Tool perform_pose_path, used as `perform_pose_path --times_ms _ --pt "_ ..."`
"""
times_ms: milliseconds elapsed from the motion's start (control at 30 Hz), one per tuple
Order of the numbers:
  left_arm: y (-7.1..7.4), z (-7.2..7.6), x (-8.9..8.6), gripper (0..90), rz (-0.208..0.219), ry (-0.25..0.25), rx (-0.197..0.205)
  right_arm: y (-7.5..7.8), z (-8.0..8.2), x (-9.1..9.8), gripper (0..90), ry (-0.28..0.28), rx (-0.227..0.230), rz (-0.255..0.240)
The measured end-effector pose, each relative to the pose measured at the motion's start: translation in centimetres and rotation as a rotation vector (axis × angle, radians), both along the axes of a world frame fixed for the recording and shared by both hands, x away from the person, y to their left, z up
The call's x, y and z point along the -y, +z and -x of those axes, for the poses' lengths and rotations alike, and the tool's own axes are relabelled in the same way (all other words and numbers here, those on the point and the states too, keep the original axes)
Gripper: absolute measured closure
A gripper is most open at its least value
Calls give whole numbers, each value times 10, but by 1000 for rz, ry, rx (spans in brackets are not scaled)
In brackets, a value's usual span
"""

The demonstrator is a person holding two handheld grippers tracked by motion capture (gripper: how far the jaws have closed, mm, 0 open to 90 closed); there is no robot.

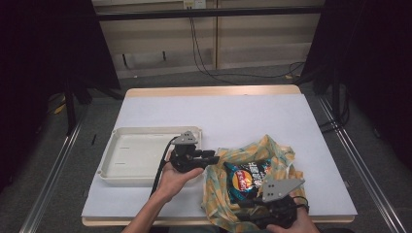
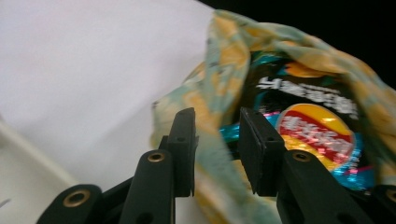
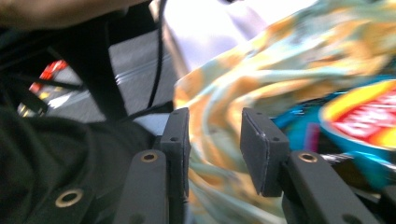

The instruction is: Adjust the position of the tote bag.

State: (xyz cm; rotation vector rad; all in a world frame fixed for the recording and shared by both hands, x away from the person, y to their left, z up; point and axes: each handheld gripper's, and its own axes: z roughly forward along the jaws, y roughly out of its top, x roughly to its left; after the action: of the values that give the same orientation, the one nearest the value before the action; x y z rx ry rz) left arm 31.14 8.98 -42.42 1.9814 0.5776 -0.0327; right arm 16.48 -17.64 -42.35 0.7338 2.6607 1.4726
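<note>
A yellow and teal patterned cloth bag (image 1: 265,148) lies open at the table's front right, with a dark blue snack packet (image 1: 245,177) inside it. My left gripper (image 1: 214,156) reaches the bag's left rim from beside the tray. In the left gripper view its jaws (image 2: 217,114) stand apart with the cloth's edge (image 2: 224,60) running between them, and the packet (image 2: 317,130) lies just beyond. My right gripper (image 1: 245,208) is at the bag's near edge. Its jaws (image 3: 215,114) are also apart, with folds of the cloth (image 3: 280,70) between them and the packet (image 3: 369,116) to their right.
An empty white tray (image 1: 126,158) sits at the front left of the table, its rim (image 2: 18,154) close to my left gripper. The pale table top (image 1: 218,111) stretches behind the bag. Cables hang at the wall beyond the far edge.
</note>
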Motion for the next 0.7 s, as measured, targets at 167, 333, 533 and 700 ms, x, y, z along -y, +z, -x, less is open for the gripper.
perform_pose_path --times_ms 167,333,533,700 --pt "5 21 12 754 41 -89 -24 8 -8 18 654 -77 32 -28" --pt "-7 43 24 760 39 -163 -74 10 -13 36 714 -150 37 -53" --pt "-21 60 39 761 -19 -189 -23 2 -16 46 748 -194 31 -51" --pt "-30 68 37 694 -60 -213 -55 3 -15 50 747 -217 42 -61"
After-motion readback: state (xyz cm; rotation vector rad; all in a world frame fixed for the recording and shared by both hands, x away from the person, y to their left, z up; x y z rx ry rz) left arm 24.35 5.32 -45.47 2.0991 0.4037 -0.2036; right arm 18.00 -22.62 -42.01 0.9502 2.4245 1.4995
